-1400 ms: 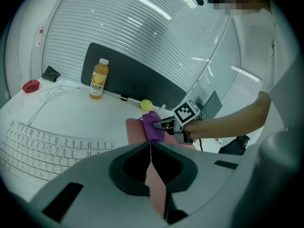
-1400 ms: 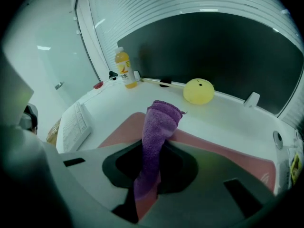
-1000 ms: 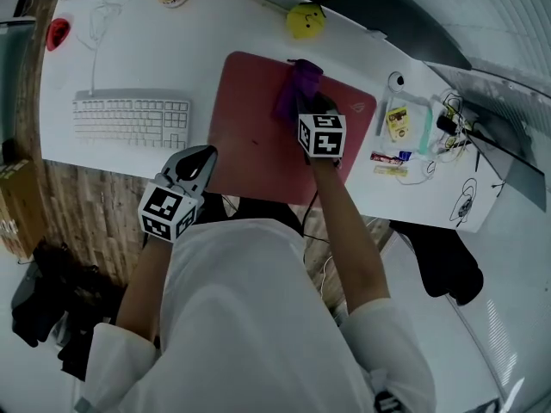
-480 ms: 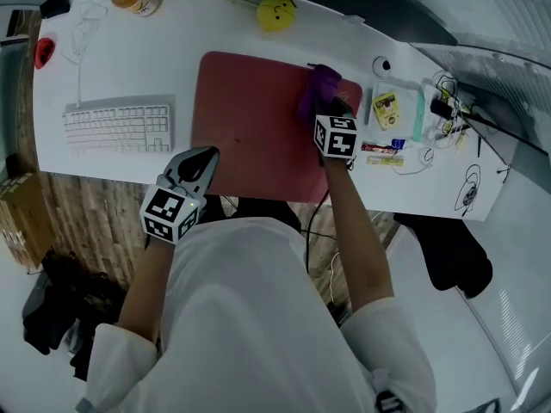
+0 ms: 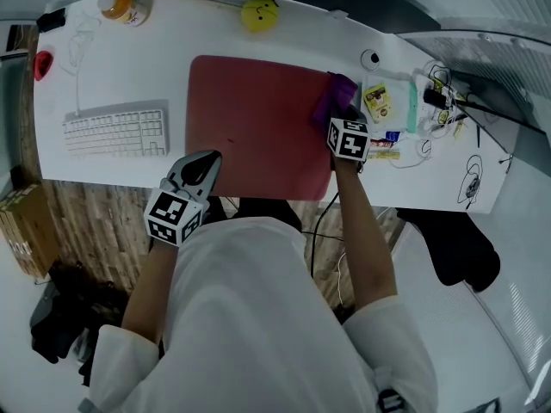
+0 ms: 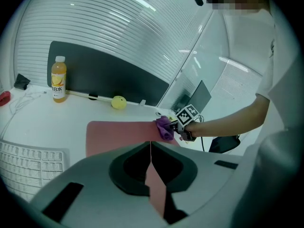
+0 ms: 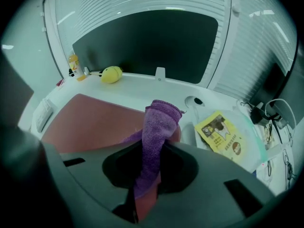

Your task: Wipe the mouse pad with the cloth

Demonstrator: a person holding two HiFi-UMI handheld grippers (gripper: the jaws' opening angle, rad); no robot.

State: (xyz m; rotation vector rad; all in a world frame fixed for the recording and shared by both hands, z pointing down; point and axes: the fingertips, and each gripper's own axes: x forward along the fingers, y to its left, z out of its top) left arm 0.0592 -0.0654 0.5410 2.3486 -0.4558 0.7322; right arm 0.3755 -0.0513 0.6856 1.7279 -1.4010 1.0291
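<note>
One big white desk (image 5: 129,67) holds everything, and the red mouse pad (image 5: 258,119) lies flat in the middle of it. The pad has not moved. The white keyboard (image 5: 116,132) sits just beside it, on its left.

The left gripper (image 5: 205,160) is still waiting at the near left corner of the pad. Its jaws are pressed together with nothing between them.

The right gripper (image 5: 343,117) has slid across the pad from near the middle to the right edge. Its jaws pinch the purple cloth (image 5: 334,97) tight.

The cloth has gone along with it. Now it rests at the far right corner of the pad, with part of it close to the white desk beyond.

I think one wipe across the far side is about done. The near part of the pad probably still needs a pass.
</note>
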